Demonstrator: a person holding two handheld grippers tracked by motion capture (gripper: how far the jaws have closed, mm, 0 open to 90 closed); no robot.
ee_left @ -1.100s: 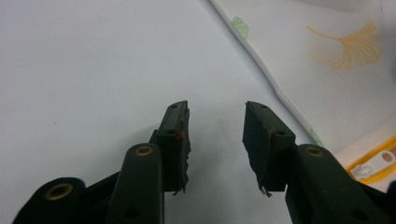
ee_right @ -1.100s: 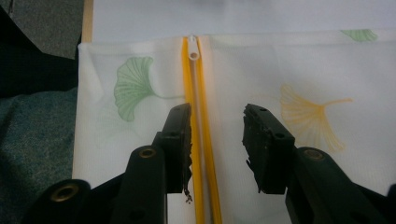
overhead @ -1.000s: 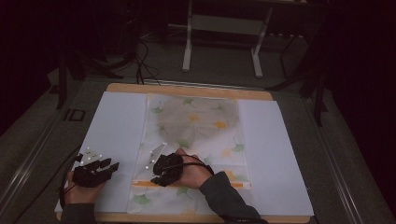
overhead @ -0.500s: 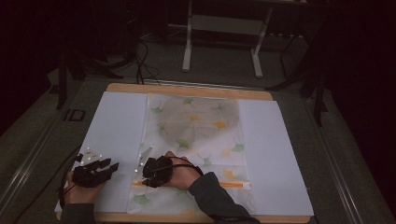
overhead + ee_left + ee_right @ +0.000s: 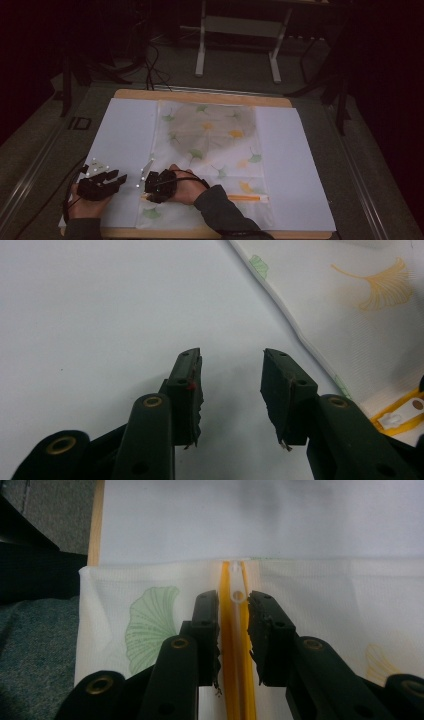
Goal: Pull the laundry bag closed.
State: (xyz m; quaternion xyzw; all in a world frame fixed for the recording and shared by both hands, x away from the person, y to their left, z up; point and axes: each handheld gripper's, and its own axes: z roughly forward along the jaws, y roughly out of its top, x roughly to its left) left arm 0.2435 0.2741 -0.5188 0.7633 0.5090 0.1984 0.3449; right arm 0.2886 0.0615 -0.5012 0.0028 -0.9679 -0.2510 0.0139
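The mesh bag (image 5: 210, 150) lies flat in the middle of the high view, white and see-through, printed with green and yellow ginkgo leaves, with a darker round shape showing through its upper half. A yellow zipper (image 5: 240, 198) runs along its near edge, low in the frame.

At lower left of the high view the left gripper (image 5: 117, 178) rests on the white sheet (image 5: 125, 125), just left of the bag's edge. Its jaws stand spread with nothing between them. Right of it, at lower centre, the right gripper (image 5: 149, 186) sits at the bag's lower left corner, on the zipper's end. An earlier picture is given, and its jaws have just been closing; the gap is now narrow, with the zipper running between them.

The left gripper view adds the bag's hemmed edge (image 5: 300, 335) crossing the upper right, a yellow leaf beside it, and a bit of the zipper end at lower right. The right gripper view shows what the high view cannot: the white zipper pull (image 5: 238, 592) lying between the yellow tapes, just ahead of the fingertips (image 5: 207, 605), and a green leaf print (image 5: 150, 625) at left. Whether the pads press the zipper I cannot tell.

The sheet covers a wooden table (image 5: 200, 95). Beyond it the room is dark, with grey floor, cables and a white stand (image 5: 240, 30).
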